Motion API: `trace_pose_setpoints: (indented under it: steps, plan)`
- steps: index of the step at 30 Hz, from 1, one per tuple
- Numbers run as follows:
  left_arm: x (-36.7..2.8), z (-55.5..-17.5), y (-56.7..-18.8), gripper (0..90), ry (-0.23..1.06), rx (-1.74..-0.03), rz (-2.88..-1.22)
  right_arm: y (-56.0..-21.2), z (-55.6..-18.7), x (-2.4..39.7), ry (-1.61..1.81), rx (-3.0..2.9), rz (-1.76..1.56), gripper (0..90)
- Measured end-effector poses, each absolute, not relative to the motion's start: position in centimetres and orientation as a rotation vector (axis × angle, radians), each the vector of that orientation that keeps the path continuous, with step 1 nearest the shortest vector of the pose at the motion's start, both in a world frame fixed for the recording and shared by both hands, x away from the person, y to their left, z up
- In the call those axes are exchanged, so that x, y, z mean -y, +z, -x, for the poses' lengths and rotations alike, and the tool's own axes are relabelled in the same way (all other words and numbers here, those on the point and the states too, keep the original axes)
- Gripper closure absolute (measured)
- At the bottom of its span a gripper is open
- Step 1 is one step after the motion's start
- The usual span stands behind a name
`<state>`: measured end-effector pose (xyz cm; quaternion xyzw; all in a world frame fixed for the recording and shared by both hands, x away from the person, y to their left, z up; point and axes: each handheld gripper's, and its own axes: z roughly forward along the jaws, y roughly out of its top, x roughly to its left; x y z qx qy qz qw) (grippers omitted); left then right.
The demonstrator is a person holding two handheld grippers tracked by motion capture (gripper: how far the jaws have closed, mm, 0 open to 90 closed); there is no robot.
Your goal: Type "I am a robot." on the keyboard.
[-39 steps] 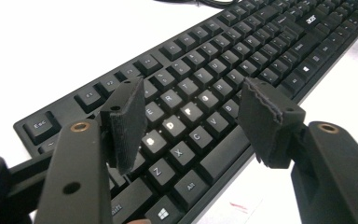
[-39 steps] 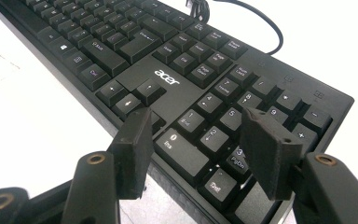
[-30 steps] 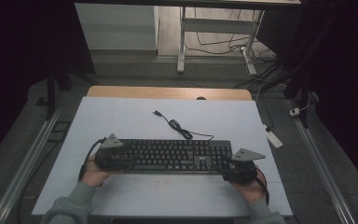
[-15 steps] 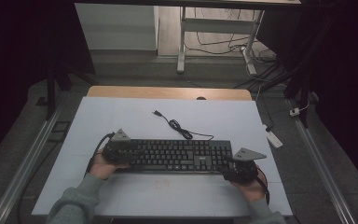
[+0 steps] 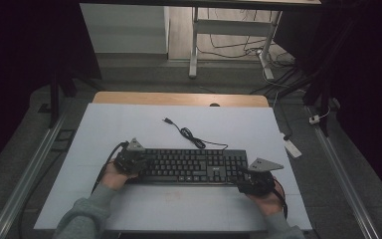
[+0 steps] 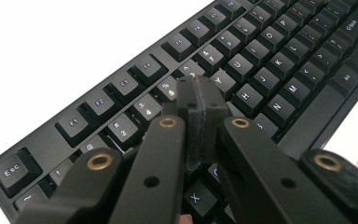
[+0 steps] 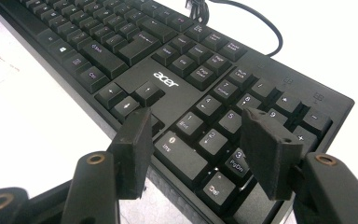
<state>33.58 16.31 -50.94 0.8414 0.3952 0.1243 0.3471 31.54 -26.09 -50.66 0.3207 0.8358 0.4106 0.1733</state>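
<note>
Dark floor and cable clutter ring my workspace, and I can make out little past the pale table (image 5: 129,124) in the high view. On it lies the keyboard (image 5: 191,167), long side across, near my edge, its cord (image 5: 189,134) snaking away toward the far side and ending in a loose plug. From above, both grippers are dark lumps under grey plates, and I cannot read their jaws there. The left gripper (image 5: 132,162) sits over the keyboard's left end, my hand behind it. Its own view settles it: the left gripper (image 6: 200,100) has just been closing and its jaws are now pressed flat together with nothing between them, tips over the number and letter rows, hiding several keys beneath; whether the tips touch a key I cannot tell. That view cuts the keyboard (image 6: 270,60) off at the right and bottom. The right gripper (image 5: 253,181) is at the right end, my hand partly cut by the frame's lower edge. In its view the right gripper (image 7: 200,144) stands with jaws wide apart, straddling the near corner of the number pad; the pads look clear of the keys. The brand lettering and the cord (image 7: 261,23) read sharply here, which the high view blurs.
</note>
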Motion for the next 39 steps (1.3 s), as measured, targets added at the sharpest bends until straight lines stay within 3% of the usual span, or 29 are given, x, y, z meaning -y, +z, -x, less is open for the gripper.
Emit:
trace_pose_setpoints:
  steps: [20,30,33,39]
  plan:
    - [-15.6,-33.9,-51.9,89.1,0.35,-1.037,-2.233,-50.7,-31.5,26.1,1.166,-2.372,-0.911,44.2]
    - [-16.2,-33.4,-50.8,87.9,0.355,-1.016,-2.151,-50.7,-31.4,26.1,1.163,-2.364,-0.916,44.2]
    - [-16.6,-33.1,-50.3,81.9,0.348,-1.016,-2.128,-50.7,-31.5,26.2,1.173,-2.364,-0.913,44.2]
    - [-17.4,-32.0,-49.4,59.0,0.339,-1.016,-2.094,-50.7,-31.4,26.2,1.174,-2.365,-0.911,44.1]
